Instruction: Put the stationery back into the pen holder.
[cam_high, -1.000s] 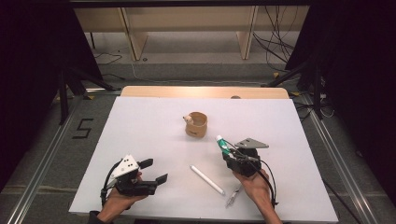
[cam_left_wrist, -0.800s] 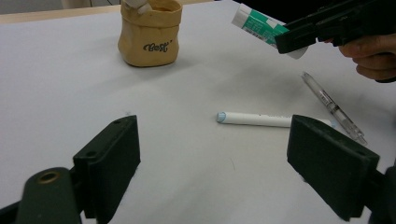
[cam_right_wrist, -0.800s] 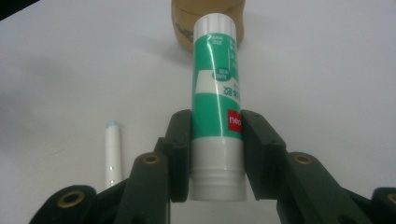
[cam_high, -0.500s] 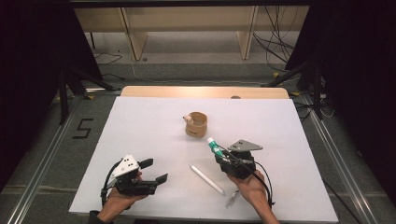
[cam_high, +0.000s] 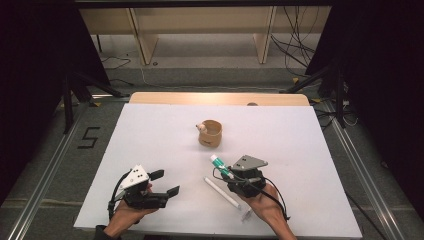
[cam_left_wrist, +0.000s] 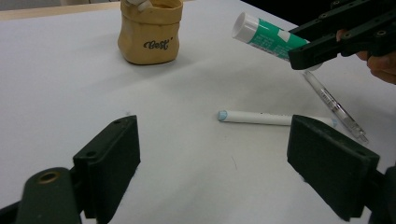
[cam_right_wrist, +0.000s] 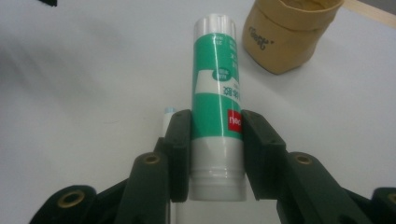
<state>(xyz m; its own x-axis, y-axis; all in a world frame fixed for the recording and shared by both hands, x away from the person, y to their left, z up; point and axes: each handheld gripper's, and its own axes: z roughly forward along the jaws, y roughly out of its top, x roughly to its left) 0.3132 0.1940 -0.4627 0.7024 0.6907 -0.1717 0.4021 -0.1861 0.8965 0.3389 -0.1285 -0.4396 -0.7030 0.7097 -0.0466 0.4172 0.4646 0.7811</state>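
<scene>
The left tongs (cam_high: 162, 186) rest low at the lower left of the high view, jaws spread wide with nothing between them, on the white table (cam_high: 150, 135). Just right of centre a white marker (cam_high: 222, 193) lies flat on the table, and up at mid-frame stands a tan paper cup (cam_high: 211, 133). Right of the marker, the right tongs (cam_high: 227, 173) are clamped on a green-and-white glue stick (cam_high: 220, 165), held above the table with its white cap pointing up-left toward the cup.
</scene>
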